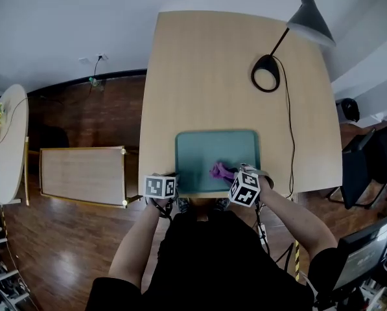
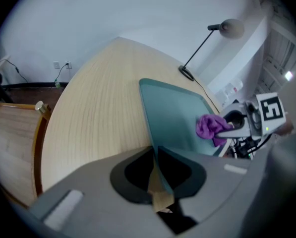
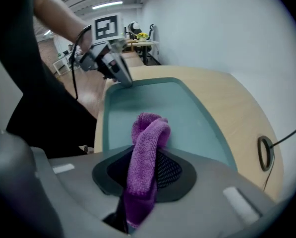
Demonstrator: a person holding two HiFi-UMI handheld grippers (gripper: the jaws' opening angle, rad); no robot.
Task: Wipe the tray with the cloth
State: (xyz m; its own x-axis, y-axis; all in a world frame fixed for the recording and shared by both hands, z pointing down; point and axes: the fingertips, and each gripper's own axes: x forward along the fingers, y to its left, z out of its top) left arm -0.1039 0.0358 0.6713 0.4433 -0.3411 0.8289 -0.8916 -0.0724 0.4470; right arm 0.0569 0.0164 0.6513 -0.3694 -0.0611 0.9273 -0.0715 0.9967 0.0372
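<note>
A teal tray [image 1: 206,149] lies on the wooden table [image 1: 206,70] by its near edge. My left gripper [image 1: 173,179] is shut on the tray's near left rim; in the left gripper view the rim [image 2: 150,115] runs in between the closed jaws of this left gripper [image 2: 155,155]. My right gripper [image 1: 229,173] is shut on a purple cloth [image 1: 218,170] over the tray's near right part. In the right gripper view the cloth [image 3: 147,152] stands folded up out of the jaws above the tray [image 3: 157,105], and the left gripper [image 3: 119,73] shows at the far corner.
A black desk lamp [image 1: 266,74] stands at the table's right, its cable [image 1: 290,141] running down the right side to the near edge. On the floor to the left are a wooden board [image 1: 83,175] and a round table [image 1: 5,141]. A dark chair [image 1: 365,161] stands at right.
</note>
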